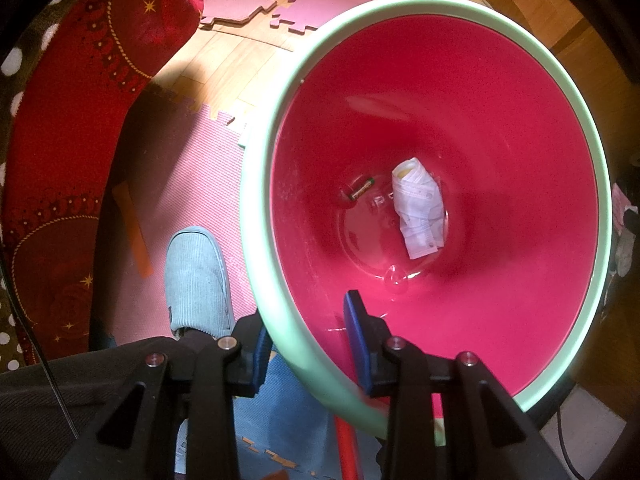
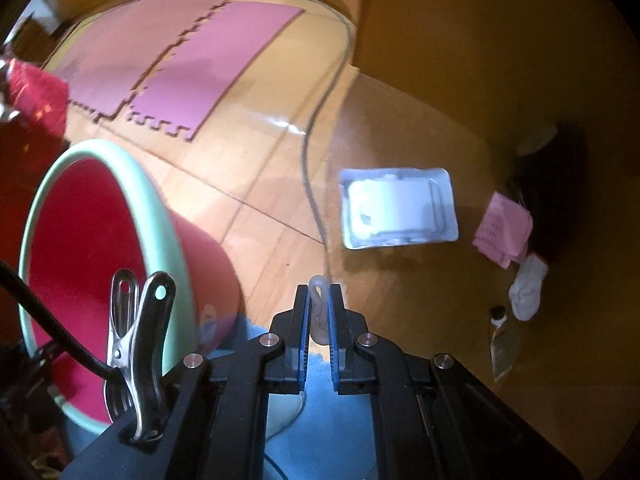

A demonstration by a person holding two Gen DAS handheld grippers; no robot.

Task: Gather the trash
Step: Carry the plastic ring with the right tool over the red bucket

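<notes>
A bin with a mint-green rim (image 1: 452,4) and a pink inside fills the left wrist view. At its bottom lie a crumpled printed paper (image 1: 418,208), a small battery (image 1: 362,189) and a clear plastic bit (image 1: 396,278). My left gripper (image 1: 308,320) points down and is shut on the near rim, one finger outside and one inside. My right gripper (image 2: 319,294) hangs to the right of the bin (image 2: 168,216), shut on a small translucent plastic piece (image 2: 318,312). On the wood floor to the right lie a clear blister pack (image 2: 396,208), a pink paper note (image 2: 504,228), a white crumpled wad (image 2: 528,286) and a small tube (image 2: 500,336).
A person's foot in a grey slipper (image 1: 198,280) stands left of the bin on pink foam mats (image 1: 188,184). A red patterned cushion (image 1: 60,140) lies further left. An orange strip (image 1: 132,232) is on the mat. A grey cable (image 2: 316,184) runs across the floor. A metal clip (image 2: 132,320) is fixed to the right gripper.
</notes>
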